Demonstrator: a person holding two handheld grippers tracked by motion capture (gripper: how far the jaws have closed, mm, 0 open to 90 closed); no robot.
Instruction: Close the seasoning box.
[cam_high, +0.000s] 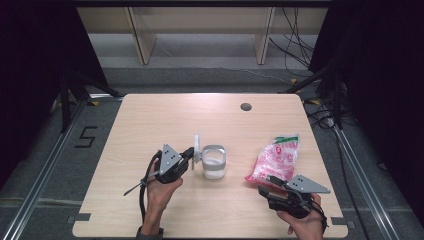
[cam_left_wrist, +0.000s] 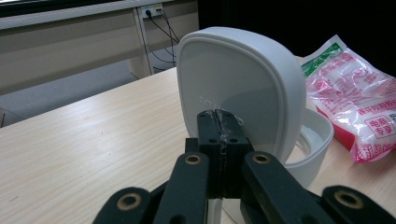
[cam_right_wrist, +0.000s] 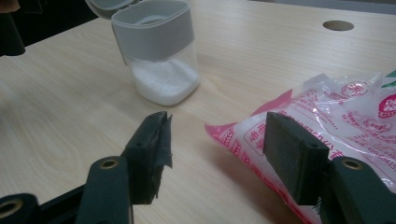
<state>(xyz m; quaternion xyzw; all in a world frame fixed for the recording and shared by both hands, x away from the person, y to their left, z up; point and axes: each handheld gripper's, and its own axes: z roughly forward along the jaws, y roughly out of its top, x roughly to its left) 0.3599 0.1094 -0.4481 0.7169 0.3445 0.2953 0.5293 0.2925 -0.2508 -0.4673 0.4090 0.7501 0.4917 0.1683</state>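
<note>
Centrally, the left gripper (cam_high: 191, 154) pinches the raised white lid (cam_left_wrist: 233, 88) of a jar (cam_high: 214, 162) (white granules inside); the right gripper (cam_right_wrist: 215, 140), spread, flanks a pink bag (cam_high: 276, 157) corner.

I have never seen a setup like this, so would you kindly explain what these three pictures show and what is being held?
A person sits at a wooden table with a hand-held gripper in each hand. One camera looks down from above; the other two ride on the grippers and look along their black jaws. The left gripper is shut on the raised white lid of a clear container partly filled with white grains. The right gripper stands open at the near end of a pink and white plastic bag, which lies flat on the table; its jaws do not press on it.
</note>
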